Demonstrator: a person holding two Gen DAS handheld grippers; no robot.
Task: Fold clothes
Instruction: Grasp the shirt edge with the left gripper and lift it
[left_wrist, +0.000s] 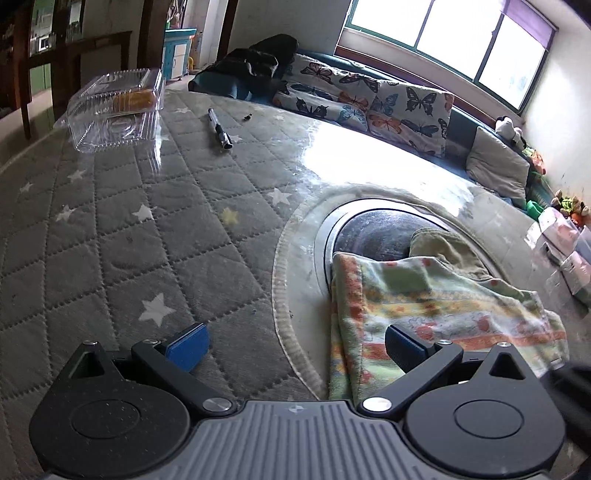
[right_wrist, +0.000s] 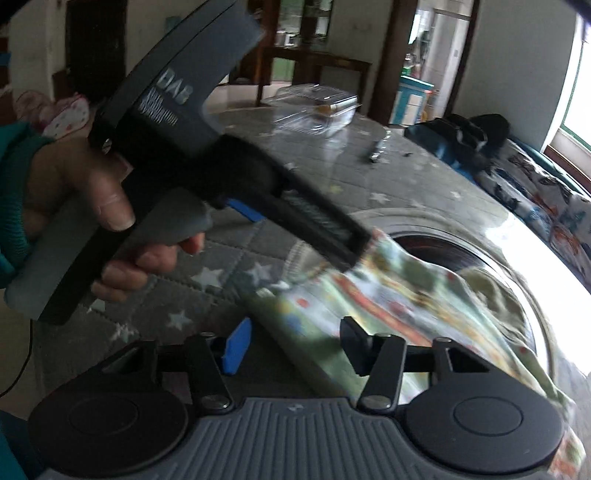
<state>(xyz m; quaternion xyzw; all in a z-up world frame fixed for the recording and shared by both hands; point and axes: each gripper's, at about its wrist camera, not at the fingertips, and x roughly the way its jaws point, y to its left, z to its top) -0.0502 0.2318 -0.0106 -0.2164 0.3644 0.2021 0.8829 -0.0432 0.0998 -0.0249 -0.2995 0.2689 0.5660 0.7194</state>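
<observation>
Cloth (left_wrist: 436, 306) lies between both grippers' parted fingers, unpinched; clear box (left_wrist: 114, 107) holds something orange

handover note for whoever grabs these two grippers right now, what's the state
Left gripper: open, nothing held, its right finger over the edge of the patterned towel.
Right gripper: jaws partly open, towel edge between them, no clear grip.
Towel lies bunched on the quilted table cover, partly over the round dark inset.
Done: no neat fold visible.
Left: take the corners, spread it flat, fold.
</observation>
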